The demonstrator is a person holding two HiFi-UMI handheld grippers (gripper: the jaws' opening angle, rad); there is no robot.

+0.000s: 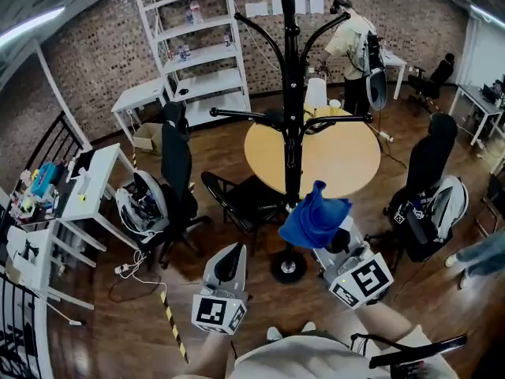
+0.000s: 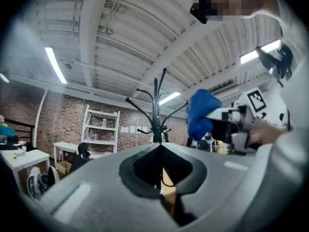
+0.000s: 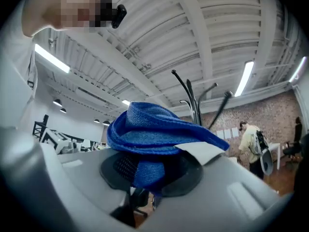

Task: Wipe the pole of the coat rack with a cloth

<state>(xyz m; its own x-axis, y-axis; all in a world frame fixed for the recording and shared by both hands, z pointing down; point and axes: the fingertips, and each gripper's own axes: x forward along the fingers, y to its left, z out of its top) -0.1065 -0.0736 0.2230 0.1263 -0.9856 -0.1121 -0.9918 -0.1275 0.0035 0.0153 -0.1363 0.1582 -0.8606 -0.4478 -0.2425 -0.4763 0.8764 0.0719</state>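
Near one pole [image 1: 293, 133]: one cloth [image 1: 314, 218] in right gripper [image 3: 150, 175].

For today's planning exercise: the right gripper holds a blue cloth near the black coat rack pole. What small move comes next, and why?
Probably ease the right gripper toward the black coat rack pole until the blue woven cloth touches it. That gripper is shut on the cloth, and the left gripper view shows the cloth beside the pole, apart.

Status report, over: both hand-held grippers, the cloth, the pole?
Left hand-held gripper shut, empty. Right hand-held gripper shut on blue cloth. Cloth near coat rack pole, apparently not touching. Nothing seen between them.
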